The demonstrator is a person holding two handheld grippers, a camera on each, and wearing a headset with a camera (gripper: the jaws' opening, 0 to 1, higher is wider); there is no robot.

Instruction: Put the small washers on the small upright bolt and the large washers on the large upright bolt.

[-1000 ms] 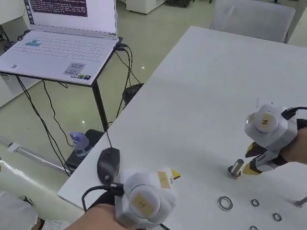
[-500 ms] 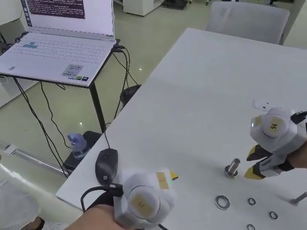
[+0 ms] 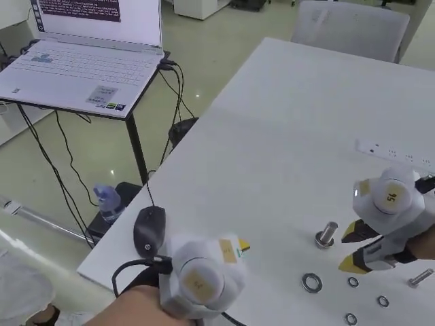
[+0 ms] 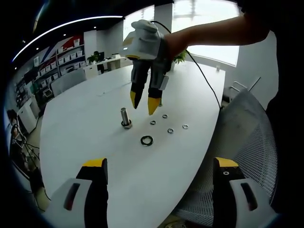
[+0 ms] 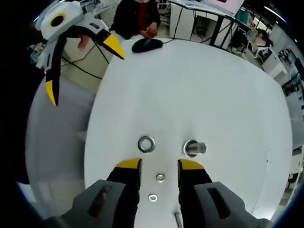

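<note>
The large bolt (image 3: 326, 234) stands upright on the white table (image 3: 285, 136). A large washer (image 3: 312, 282) lies in front of it, with small washers (image 3: 353, 282) scattered to its right. A thin small bolt (image 3: 421, 277) shows at the right edge. My right gripper (image 3: 348, 249) hovers open just right of the large bolt. In the right gripper view a small washer (image 5: 160, 177) lies between its fingertips (image 5: 129, 164), with the large washer (image 5: 146, 143) and large bolt (image 5: 194, 148) ahead. My left gripper (image 4: 159, 164) is wide open and holds nothing, near the table's front edge (image 3: 200, 278).
A black mouse (image 3: 149, 229) lies at the table's front left corner. A laptop (image 3: 81, 61) sits on a stand left of the table, with cables and a bottle (image 3: 107, 202) below. A power strip (image 3: 394, 153) lies further back, and a chair (image 3: 350, 27) stands beyond the table.
My right gripper has drawn back from the side of the large bolt toward the small washers. The left gripper has stayed put. The head camera has shifted a little.
</note>
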